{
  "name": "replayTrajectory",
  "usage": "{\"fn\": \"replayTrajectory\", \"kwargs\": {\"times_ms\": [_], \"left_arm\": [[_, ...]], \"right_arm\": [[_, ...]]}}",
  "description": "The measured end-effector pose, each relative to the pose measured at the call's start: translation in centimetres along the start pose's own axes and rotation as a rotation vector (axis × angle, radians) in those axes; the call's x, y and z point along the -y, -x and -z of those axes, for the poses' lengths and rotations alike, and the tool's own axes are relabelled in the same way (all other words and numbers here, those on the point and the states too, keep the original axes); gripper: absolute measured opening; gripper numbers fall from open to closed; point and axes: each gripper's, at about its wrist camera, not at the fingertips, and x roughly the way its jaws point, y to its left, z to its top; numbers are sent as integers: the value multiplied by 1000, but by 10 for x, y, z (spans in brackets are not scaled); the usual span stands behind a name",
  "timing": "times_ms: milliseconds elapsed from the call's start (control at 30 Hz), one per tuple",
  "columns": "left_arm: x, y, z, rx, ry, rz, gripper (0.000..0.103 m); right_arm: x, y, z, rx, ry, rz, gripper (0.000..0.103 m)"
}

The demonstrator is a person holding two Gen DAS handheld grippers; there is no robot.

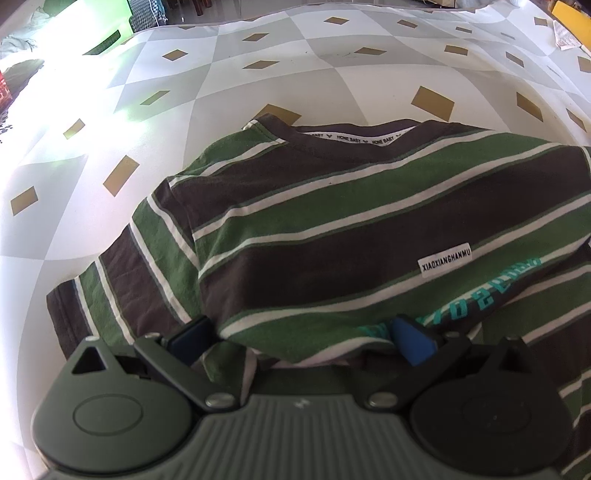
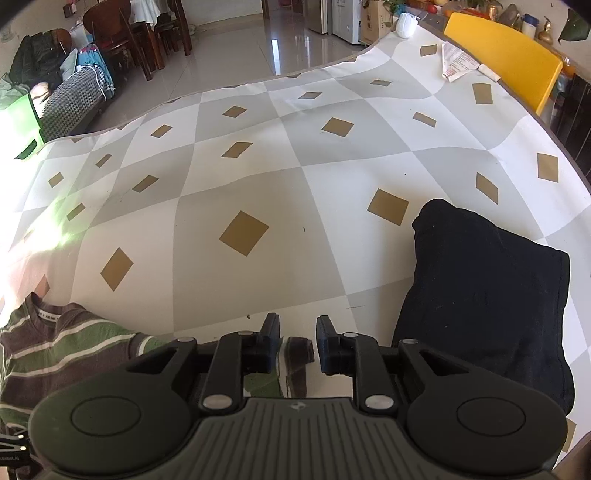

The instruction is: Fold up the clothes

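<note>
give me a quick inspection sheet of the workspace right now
Surface: table covered by a grey and white checked cloth with tan diamonds.
Job's things: striped shirt partly folded, collar away from the camera; folded black garment lying beside it.
Clutter: paper leaflet near the far edge.
Grippers: left gripper open around a shirt fold; right gripper open above a shirt edge.
Cables: nothing seen.
Surroundings: yellow chair, wooden chairs, tiled floor.

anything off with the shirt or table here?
Nothing damaged or spilled. The striped shirt is mid-fold, hem bunched between the open left gripper fingers. Black garment lies folded on the tablecloth.
</note>
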Motion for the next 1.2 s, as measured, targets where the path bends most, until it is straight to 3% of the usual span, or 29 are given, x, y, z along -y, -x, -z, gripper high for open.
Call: {"fn": "replayTrajectory", "kwargs": {"times_ms": [67,233,333,600,800,1067,1200], "left_arm": [[-3,2,6,-16,10,6,103],[-11,8,10,-65,81,2,103],[-15,11,12,-53,131,8,103],[-7,5,3,-44,164,-18,103],[-11,1,-1,-49,203,-10,103],[-15,-3,-3,-53,214,-16,103],[-19,-4,-4,-55,232,-17,103]], "right_arm": [[0,3,-3,22,-9,-19,26],[-19,1,-8,43,9,-158,30],[-37,-5,-8,35,41,-231,32],[-73,-39,-10,-38,61,-333,41],[-99,-64,-5,-114,121,-327,43],[-113,-81,-2,-199,97,-452,48],[-123,-85,4,-230,134,-467,49]]}}
